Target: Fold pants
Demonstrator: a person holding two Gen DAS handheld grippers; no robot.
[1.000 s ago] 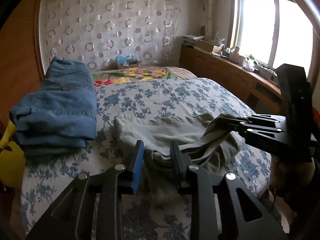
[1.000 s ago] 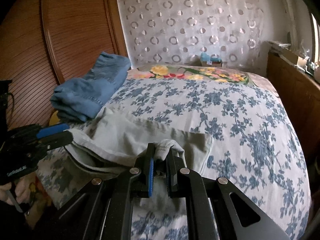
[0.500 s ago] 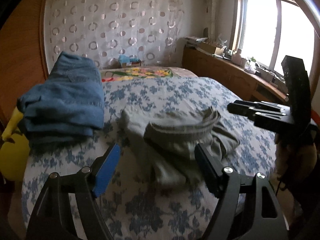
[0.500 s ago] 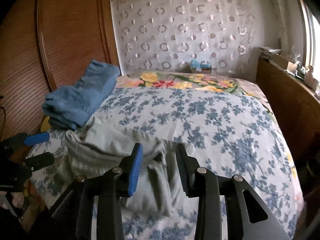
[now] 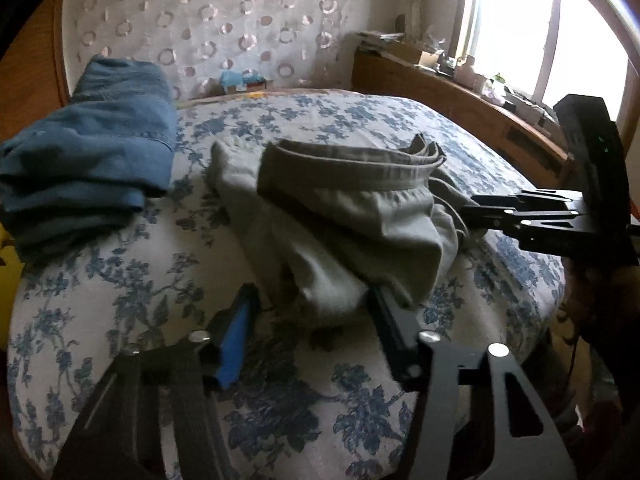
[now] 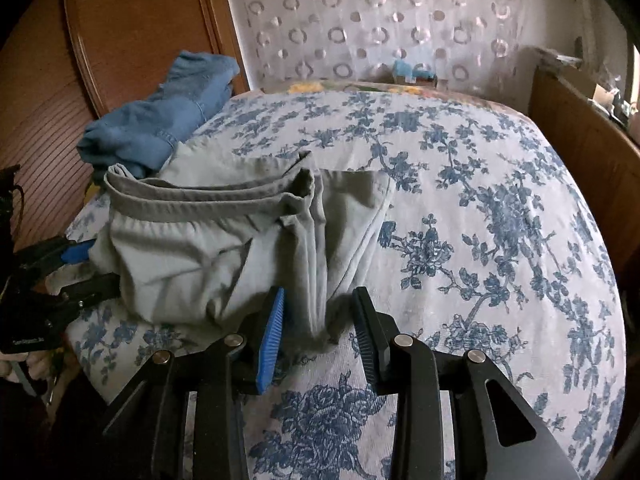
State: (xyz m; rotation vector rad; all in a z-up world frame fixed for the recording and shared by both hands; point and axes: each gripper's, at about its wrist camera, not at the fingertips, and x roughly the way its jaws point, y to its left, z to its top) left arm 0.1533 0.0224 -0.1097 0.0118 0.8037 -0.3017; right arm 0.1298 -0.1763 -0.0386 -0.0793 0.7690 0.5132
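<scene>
Where grey pants [image 5: 352, 216] drape, left tongs [image 5: 308, 312] tip hidden.

Dim room, daylight only from window [image 5: 516, 28] at far right, blown out to white glare. Bed [image 6: 500, 220] lit softly; near corners fall into black vignette. Strong fisheye bending at edges. Slight motion blur, grainy shadows.

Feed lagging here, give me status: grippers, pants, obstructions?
Left gripper closing, right gripper open, neither clamped. Grey pants bunched on bed, near edge between jaws. Folded jeans alongside.
</scene>
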